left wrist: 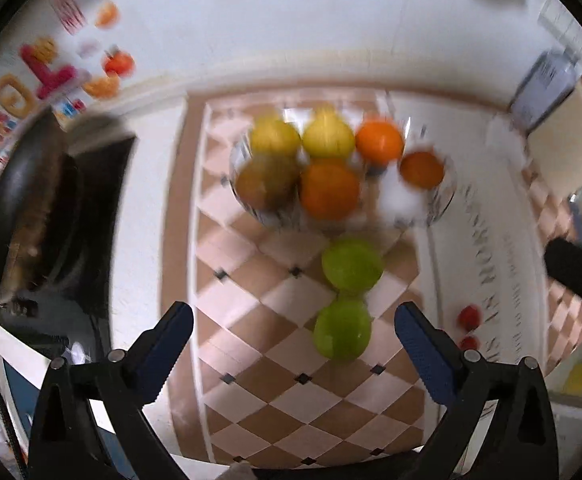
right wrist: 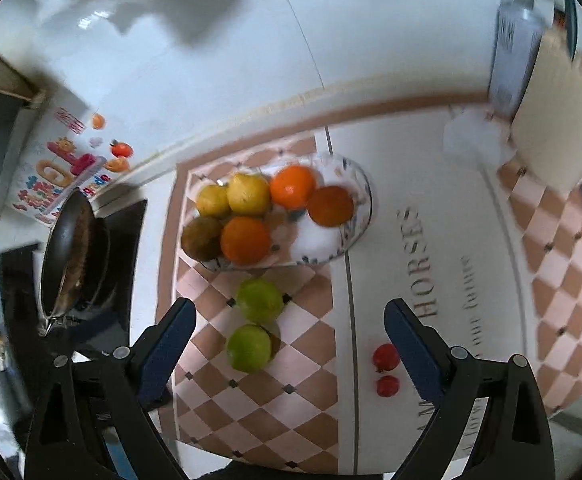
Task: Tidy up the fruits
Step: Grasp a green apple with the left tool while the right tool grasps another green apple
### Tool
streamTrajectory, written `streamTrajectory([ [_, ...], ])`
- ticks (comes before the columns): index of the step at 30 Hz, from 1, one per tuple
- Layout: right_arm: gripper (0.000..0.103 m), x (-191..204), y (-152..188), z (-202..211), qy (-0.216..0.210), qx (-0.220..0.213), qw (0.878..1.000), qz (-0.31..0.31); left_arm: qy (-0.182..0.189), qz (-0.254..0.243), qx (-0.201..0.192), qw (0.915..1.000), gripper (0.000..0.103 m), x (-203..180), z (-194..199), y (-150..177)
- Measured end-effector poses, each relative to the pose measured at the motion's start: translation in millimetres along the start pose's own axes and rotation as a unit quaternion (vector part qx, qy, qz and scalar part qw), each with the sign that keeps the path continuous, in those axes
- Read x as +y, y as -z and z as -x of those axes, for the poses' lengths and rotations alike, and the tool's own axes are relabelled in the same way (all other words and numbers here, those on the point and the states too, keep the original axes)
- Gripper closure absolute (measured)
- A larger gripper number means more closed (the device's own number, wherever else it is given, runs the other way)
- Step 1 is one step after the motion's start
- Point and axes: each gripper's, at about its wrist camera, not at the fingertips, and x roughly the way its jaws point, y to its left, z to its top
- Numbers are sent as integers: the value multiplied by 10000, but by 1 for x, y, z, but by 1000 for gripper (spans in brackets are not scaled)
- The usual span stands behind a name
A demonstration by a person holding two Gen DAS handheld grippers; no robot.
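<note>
A glass plate [right wrist: 361, 184] on the checkered counter holds two yellow fruits [right wrist: 247, 194], three oranges [right wrist: 246, 240] and a brownish fruit [right wrist: 201, 238]. It also shows in the left wrist view [left wrist: 443, 204]. Two green fruits [right wrist: 259, 300] [right wrist: 249, 348] lie in front of the plate, also seen in the left wrist view [left wrist: 352, 266] [left wrist: 342, 333]. Two small red fruits [right wrist: 386, 357] [right wrist: 387, 385] lie to the right. My left gripper [left wrist: 293, 328] is open and empty above the nearer green fruit. My right gripper [right wrist: 289, 322] is open and empty above the counter.
A dark frying pan [right wrist: 69, 252] sits on a black hob at the left. A colourful sticker sheet [right wrist: 63, 168] leans at the back left. A beige board [right wrist: 551, 136] and a bottle [right wrist: 515, 52] stand at the back right. The other gripper's dark body [left wrist: 575, 276] shows at the right edge.
</note>
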Motion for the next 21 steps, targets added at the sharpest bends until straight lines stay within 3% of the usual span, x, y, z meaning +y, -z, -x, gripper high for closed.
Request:
streamTrajectory([
  [2, 24, -7, 2, -19, -4, 107, 9999, -22, 76, -39, 331, 9994, 0, -6, -27, 3],
  [3, 28, -10, 3, -29, 6, 183, 9998, -6, 77, -76, 462, 9989, 0, -10, -38, 5],
  [8, 28, -18, 8, -68, 48, 535, 9986, 12, 107, -310, 982, 9946, 4, -32, -92, 12],
  [10, 28, -21, 9, -80, 7, 652, 9979, -43, 246, -320, 1035, 9938, 37, -34, -101, 14],
  [12, 28, -24, 8, -91, -37, 755, 9971, -126, 544, -175, 982, 9935, 50, -31, -99, 16],
  [15, 28, -24, 7, -105, -161, 852, 9960, -224, 394, -177, 872, 9953, 50, -23, -92, 19],
  [21, 28, -2, 3, -148, -413, 1177, 9920, -190, 166, 350, 978, 9944, 50, 31, -91, 32],
])
